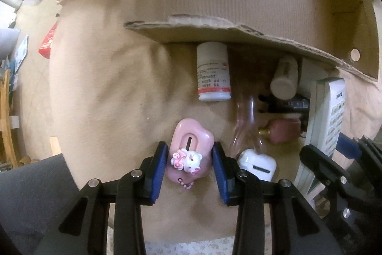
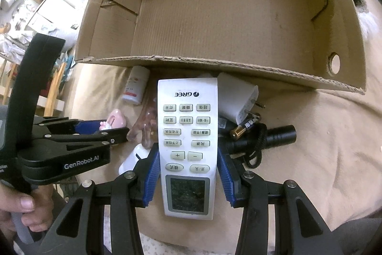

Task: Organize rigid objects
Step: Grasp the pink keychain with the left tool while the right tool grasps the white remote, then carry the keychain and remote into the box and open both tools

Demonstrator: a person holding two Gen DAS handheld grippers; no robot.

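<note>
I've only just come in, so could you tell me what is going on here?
A person is sorting small items lying on a beige cloth in front of an open cardboard box, which has nothing in it yet. The left gripper straddles a pink Hello Kitty trinket; the right gripper brackets a white GREE remote. A pill bottle, earbud case, charger plug, battery and black flashlight lie nearby.

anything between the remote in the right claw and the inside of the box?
Only the box's near wall. The remote sits between the right claw pads, its far end at the foot of that wall. The box floor beyond shows bare. Going in probably means lifting over the rim.
</note>
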